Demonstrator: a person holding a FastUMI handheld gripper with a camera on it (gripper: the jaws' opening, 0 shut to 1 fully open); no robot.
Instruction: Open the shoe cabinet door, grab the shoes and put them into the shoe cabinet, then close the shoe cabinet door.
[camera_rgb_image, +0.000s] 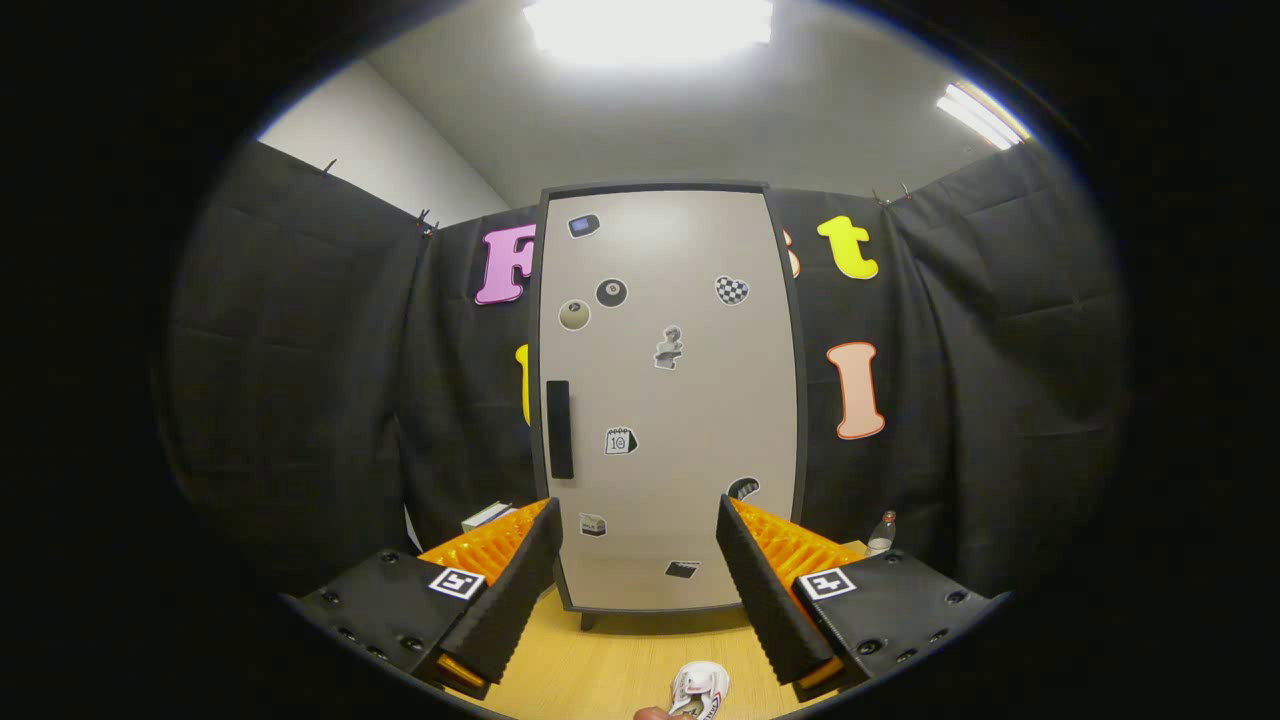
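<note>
Nearest the camera, a small white shoe (699, 688) with red marks lies on the wooden table (600, 665), low between the two fingers of the gripper (637, 525) and touching neither. Those fingers stand spread wide apart with nothing between their pads, so the gripper is released. Beyond the fingertips stands the shoe cabinet (668, 400), upright on short dark legs at the far side of the table. Its pale door (690, 420) sits flush in the dark frame, closed, so what it holds inside cannot be told. A dark vertical handle (559, 428) is set near the door's left edge, and several small stickers dot the door face. A small bottle (881, 533) stands to the right of the cabinet, beyond the right finger, and a pale box-like thing (487, 516) shows beside the cabinet's lower left, past the left finger
</note>
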